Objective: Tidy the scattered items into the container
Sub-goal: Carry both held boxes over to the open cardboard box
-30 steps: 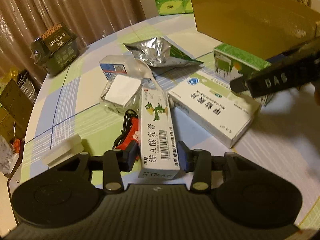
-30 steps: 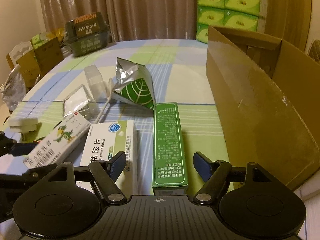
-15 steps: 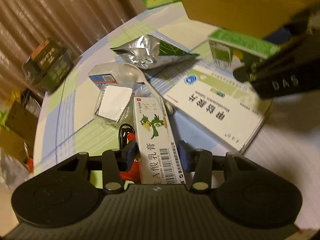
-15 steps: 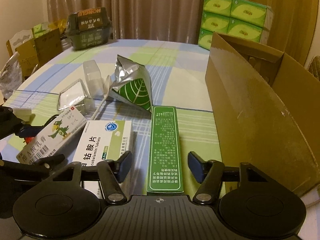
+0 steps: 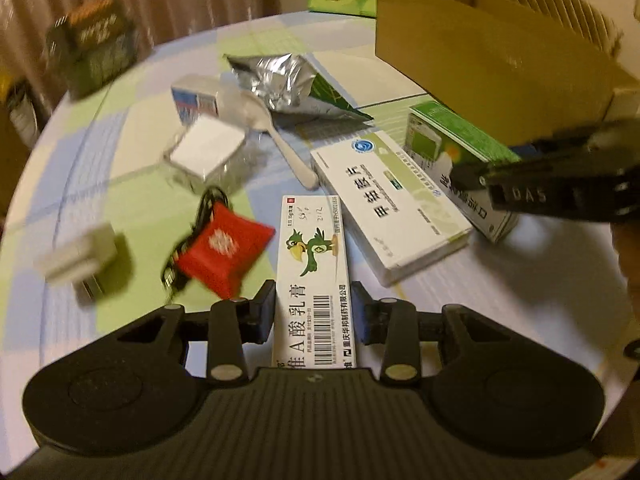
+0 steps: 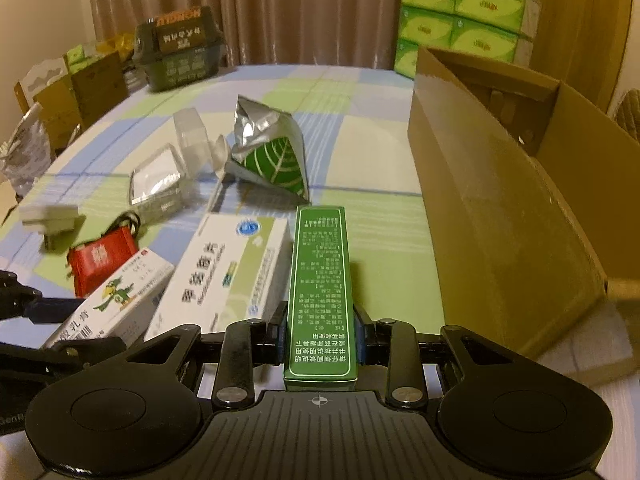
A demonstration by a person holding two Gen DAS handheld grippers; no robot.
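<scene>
Worktop [image 6: 372, 92]: round, checked cloth | cardboard box [image 6: 500, 200] at right | foil pouch [image 6: 272, 148], white spoon [image 5: 280, 140], white medicine box [image 6: 232, 272], red pouch [image 5: 224, 248], white plug [image 5: 76, 260] noted centre-left | dark carton [image 6: 180, 48] at far edge

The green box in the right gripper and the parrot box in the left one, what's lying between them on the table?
The wide white tablet box lies between the green box and the parrot box, clearest in the right wrist view.
</scene>
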